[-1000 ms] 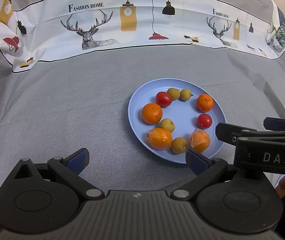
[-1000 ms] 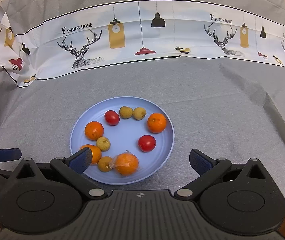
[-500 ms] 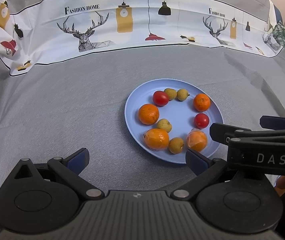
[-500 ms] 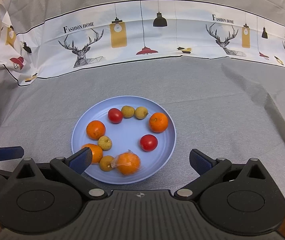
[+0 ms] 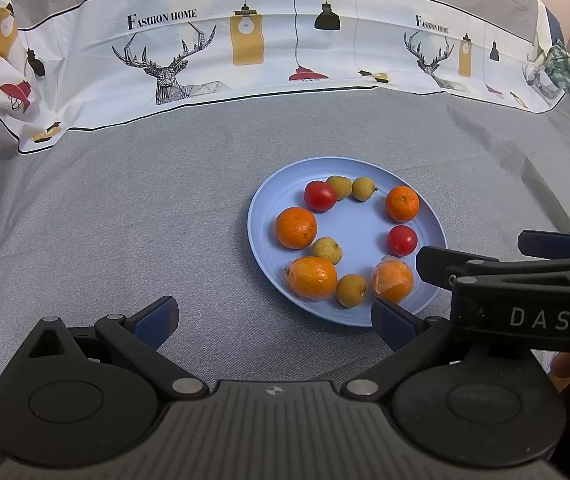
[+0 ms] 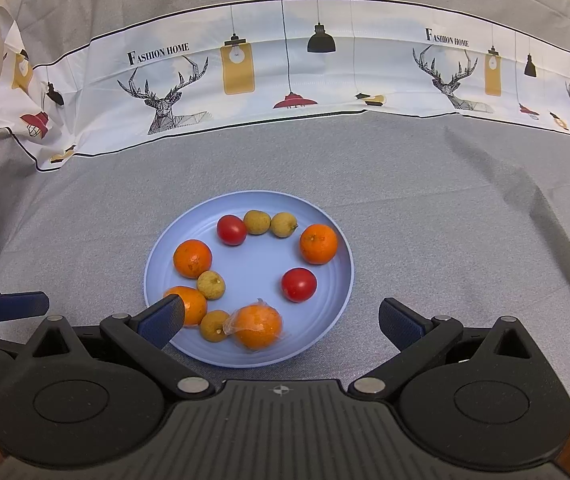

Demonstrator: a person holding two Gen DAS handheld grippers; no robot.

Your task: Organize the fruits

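— Where's the fruit sitting?

— All on the blue plate (image 6: 337, 312), ringed just inside its rim: four oranges, two tomatoes, four small yellow-brown fruits. The centre of the plate is bare. The wrapped orange (image 6: 258, 327) lies at the near edge, a small fruit (image 6: 213, 325) touching it.

— And the tongs?

— Both spread wide, holding nothing. The right gripper (image 6: 281, 320) hangs over the plate's near rim; its left finger (image 6: 163, 318) overlaps the near-left orange (image 6: 193, 304). The left gripper (image 5: 271, 318) sits off to the plate's left, with its right finger (image 5: 389, 326) at the rim by the wrapped orange.

— Room to move?

— Plenty. The grey cloth (image 5: 125, 220) lies open left, right and behind the plate, as far as the printed deer banner (image 6: 285, 76). The two grippers are close together, though.
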